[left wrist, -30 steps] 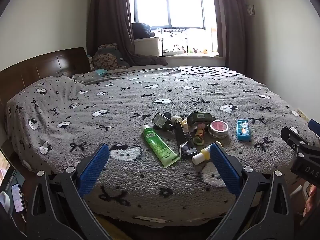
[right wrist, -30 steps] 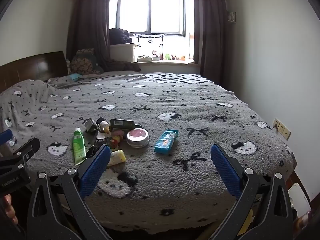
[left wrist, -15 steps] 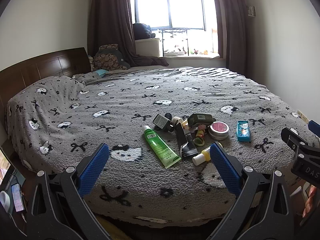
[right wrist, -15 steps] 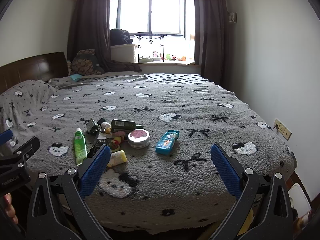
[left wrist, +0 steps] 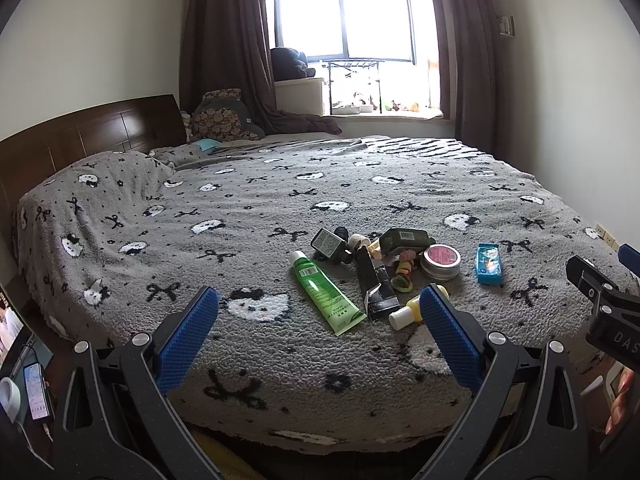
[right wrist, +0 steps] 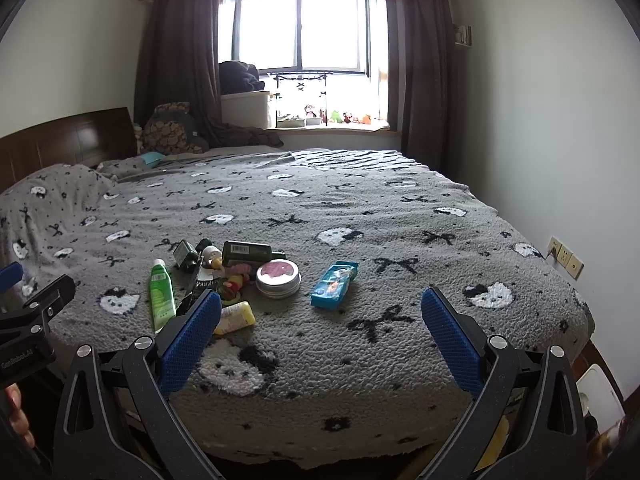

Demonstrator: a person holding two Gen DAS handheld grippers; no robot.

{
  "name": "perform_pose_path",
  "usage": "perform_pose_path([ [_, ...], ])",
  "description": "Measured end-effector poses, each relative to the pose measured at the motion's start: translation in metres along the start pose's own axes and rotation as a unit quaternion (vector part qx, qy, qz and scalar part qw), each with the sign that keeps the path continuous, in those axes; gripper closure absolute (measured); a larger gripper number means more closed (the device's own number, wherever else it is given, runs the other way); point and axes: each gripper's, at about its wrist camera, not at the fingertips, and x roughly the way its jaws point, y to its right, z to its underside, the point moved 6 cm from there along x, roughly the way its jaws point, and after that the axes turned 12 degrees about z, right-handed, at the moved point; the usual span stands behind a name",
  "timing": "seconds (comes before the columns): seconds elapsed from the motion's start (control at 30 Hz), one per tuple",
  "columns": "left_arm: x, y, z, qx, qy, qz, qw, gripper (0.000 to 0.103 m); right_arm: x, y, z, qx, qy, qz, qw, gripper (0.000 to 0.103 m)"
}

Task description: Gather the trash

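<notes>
A cluster of small items lies on the grey patterned bed cover (left wrist: 240, 208): a green tube (left wrist: 326, 292), a black tube (left wrist: 374, 284), a small yellow bottle (left wrist: 410, 310), a round tin with a pink lid (left wrist: 441, 261), a blue packet (left wrist: 489, 263), dark green bottles (left wrist: 404, 239) and hair ties (left wrist: 402, 274). My left gripper (left wrist: 318, 334) is open and empty, near the bed's front edge, short of the green tube. My right gripper (right wrist: 320, 336) is open and empty, just short of the blue packet (right wrist: 335, 284) and tin (right wrist: 278, 277). The yellow bottle (right wrist: 234, 318) lies by its left finger.
A wooden headboard (left wrist: 80, 136) stands at the left, with pillows (left wrist: 224, 120) at the far corner. The window (left wrist: 344, 12) and curtains are at the back. A wall with sockets (right wrist: 564, 258) runs along the right. A phone (left wrist: 36, 392) lies low left.
Both grippers have moved slightly forward toward the bed; the items look a little nearer. Both stay open.
</notes>
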Motion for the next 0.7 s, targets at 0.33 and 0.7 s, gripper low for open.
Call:
perform_pose_path([
  [0.33,-0.0025,-0.0007,-0.0011,-0.001,0.004,0.001,1.0,0.008,-0.005,0.0012,-0.0026,0.002,0.007,-0.003,1.0,0.003],
  [0.7,-0.0035,-0.0011,-0.0018,-0.003,0.005,-0.001,1.0,0.008,-0.0069,-0.0009,-0.0035,0.001,0.007,-0.005,1.0,0.003],
])
